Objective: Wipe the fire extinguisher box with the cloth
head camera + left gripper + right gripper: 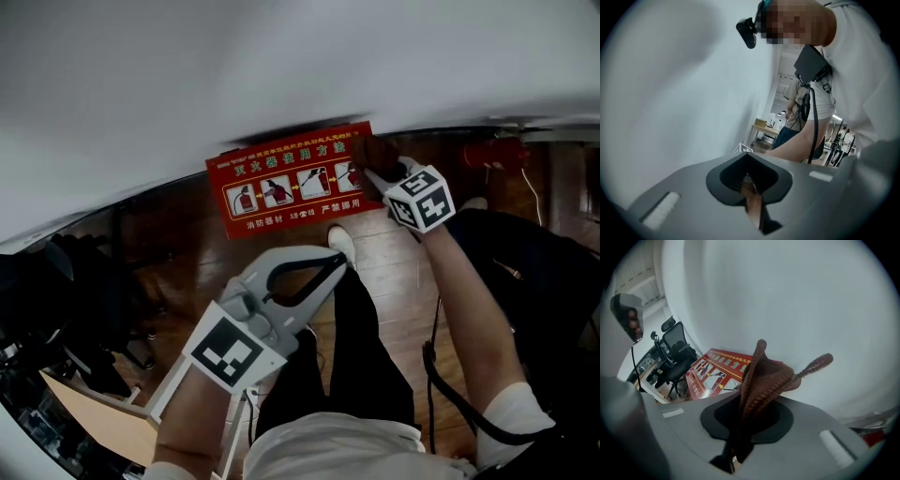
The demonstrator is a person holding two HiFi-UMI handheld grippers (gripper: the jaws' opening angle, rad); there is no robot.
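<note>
Right claw [368, 174], clamped on a ribbed brown cloth [761, 380], meets the right end of the red metal fire extinguisher box [272, 187] at the white wall [234, 75], left claw [326, 266] closed, empty; the loosely bunched cloth may slip free.

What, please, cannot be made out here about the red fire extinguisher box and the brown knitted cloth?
- Head view: the right gripper hides the right end of the red fire extinguisher box and whether the brown knitted cloth touches it.
- Right gripper view: the cloth itself blocks that contact.
- Both views: the box's fine print is too small to read.
- Left gripper view: box out of frame.
</note>
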